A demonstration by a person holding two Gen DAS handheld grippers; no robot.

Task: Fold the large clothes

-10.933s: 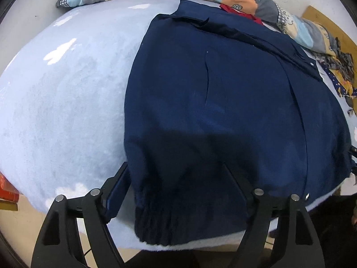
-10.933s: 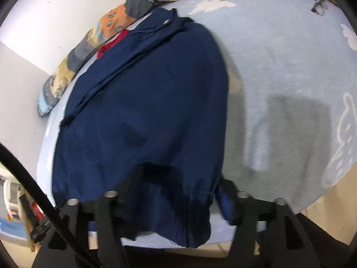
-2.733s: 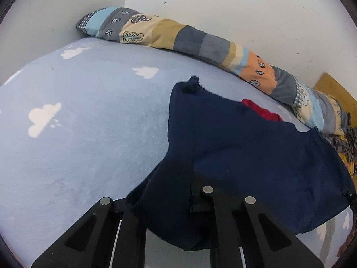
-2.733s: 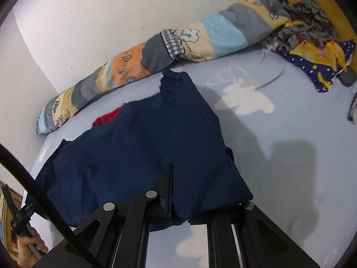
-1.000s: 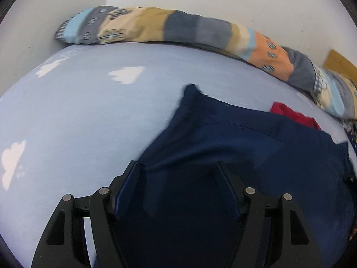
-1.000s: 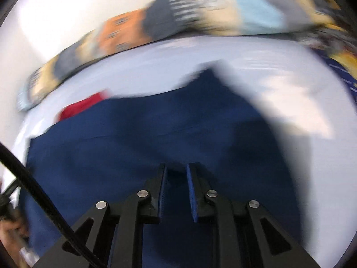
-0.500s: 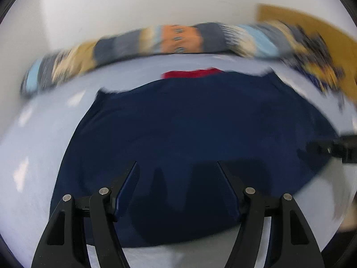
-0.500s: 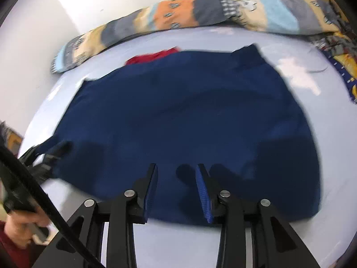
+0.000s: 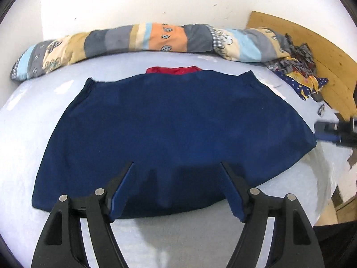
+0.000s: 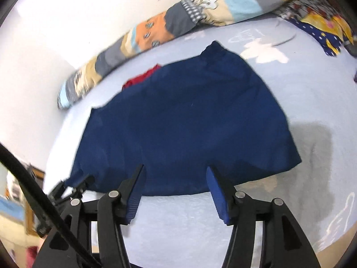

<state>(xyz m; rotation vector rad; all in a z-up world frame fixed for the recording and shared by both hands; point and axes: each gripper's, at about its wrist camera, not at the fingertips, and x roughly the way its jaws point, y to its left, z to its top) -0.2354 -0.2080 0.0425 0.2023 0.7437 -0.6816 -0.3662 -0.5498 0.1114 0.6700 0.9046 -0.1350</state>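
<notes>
Since the earlier frames, both grippers have let go of the navy garment [image 9: 174,125] and backed off; it now lies doubled over on the pale blue bed [image 9: 33,120], where before it was stretched full length. I find it spread flat ahead of both sets of fingers, its near folded edge just beyond the tips, with a strip of red cloth [image 9: 174,70] showing past its far edge. I judge it a soft, limp, fairly heavy fabric that will sag and drag on the bedding, not slippery or fragile. The best hold, in my view, is at the corners of a side edge, pinching both layers together. My left gripper [image 9: 177,189] hangs level and low over the near edge, fingers wide apart and empty. My right gripper [image 10: 175,187] sits likewise, tilted slightly, fingers apart and holding nothing.
</notes>
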